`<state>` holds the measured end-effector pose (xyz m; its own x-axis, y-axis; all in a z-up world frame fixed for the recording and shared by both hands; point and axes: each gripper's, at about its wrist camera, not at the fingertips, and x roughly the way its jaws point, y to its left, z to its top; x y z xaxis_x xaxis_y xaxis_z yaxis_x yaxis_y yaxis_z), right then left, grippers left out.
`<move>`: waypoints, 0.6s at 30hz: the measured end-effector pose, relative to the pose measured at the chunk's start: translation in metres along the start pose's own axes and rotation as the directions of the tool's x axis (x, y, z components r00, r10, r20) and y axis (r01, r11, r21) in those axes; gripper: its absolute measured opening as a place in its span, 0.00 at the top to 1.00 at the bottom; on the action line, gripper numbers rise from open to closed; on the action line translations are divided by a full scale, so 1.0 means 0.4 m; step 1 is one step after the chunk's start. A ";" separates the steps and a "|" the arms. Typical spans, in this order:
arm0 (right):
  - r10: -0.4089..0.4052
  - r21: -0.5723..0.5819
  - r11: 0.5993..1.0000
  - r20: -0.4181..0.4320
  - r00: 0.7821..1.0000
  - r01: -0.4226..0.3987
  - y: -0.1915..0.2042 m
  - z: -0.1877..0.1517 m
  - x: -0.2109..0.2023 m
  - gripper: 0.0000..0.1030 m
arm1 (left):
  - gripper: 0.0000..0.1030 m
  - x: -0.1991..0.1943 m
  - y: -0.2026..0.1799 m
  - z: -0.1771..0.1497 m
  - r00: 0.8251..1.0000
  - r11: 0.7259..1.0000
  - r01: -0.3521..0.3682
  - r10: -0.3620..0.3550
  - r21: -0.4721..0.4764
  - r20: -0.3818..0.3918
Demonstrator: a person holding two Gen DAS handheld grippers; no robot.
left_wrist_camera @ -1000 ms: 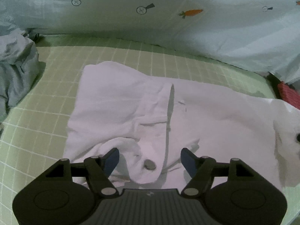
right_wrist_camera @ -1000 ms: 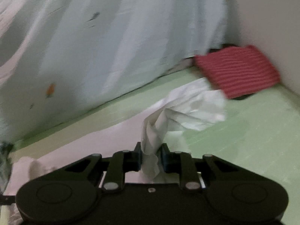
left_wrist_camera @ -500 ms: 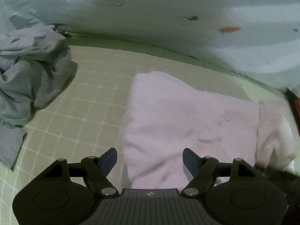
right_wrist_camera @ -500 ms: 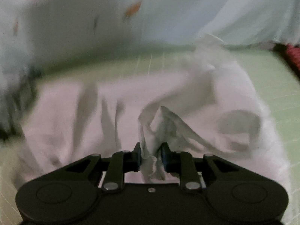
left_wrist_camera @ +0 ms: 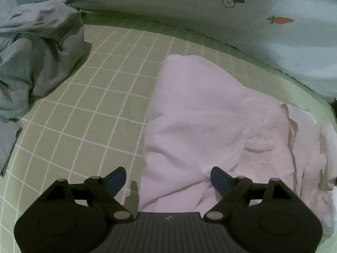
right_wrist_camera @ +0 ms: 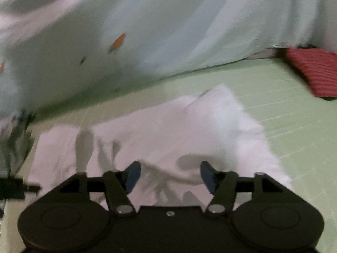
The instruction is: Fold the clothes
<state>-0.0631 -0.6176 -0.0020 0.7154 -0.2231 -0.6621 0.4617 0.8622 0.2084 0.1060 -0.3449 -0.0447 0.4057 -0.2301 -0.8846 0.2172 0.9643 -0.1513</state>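
Both pairs of jaws just spread wide with nothing clamped, left gripper [left_wrist_camera: 168, 179] and right gripper [right_wrist_camera: 170, 174] held over the white garment [left_wrist_camera: 210, 116], garment laid folded on the green checked sheet [left_wrist_camera: 94, 105], grey clothes [left_wrist_camera: 35, 48] heaped apart at far left

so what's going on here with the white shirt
A person with a gripper in each hand is folding a white shirt on a green checked sheet. The right gripper has just been opening, with the cloth lying loose under it. The left gripper has just been opening too, over the shirt's near edge. A grey garment lies crumpled to the side.
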 end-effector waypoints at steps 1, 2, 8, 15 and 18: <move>-0.024 0.023 0.999 0.017 1.000 0.023 -0.013 0.005 -0.003 0.18 | 0.14 0.003 0.000 0.000 1.000 1.000 -0.002 0.002 0.002 -0.003; -0.032 0.044 0.999 0.023 0.999 0.031 -0.023 0.010 0.001 0.17 | 0.14 0.005 -0.002 -0.001 1.000 1.000 -0.005 0.005 0.006 -0.004; -0.028 0.093 0.995 -0.051 0.998 0.033 -0.053 0.034 0.110 0.18 | 0.10 0.022 -0.013 0.009 0.999 0.997 -0.036 0.037 0.064 -0.012; 0.163 0.137 0.979 -0.054 0.985 -0.154 -0.018 0.152 0.211 0.91 | 0.07 0.046 -0.014 0.018 0.998 0.996 -0.052 0.054 0.070 -0.029; 0.213 0.133 0.969 -0.029 0.977 -0.207 0.052 0.232 0.282 0.89 | 0.05 0.050 -0.011 0.017 0.998 0.996 -0.055 0.057 0.068 -0.031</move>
<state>0.0758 -0.6670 -0.0054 0.7816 -0.0212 -0.6234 0.3693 0.8212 0.4351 0.1192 -0.3548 -0.0587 0.3896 -0.1704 -0.9051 0.2542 0.9645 -0.0721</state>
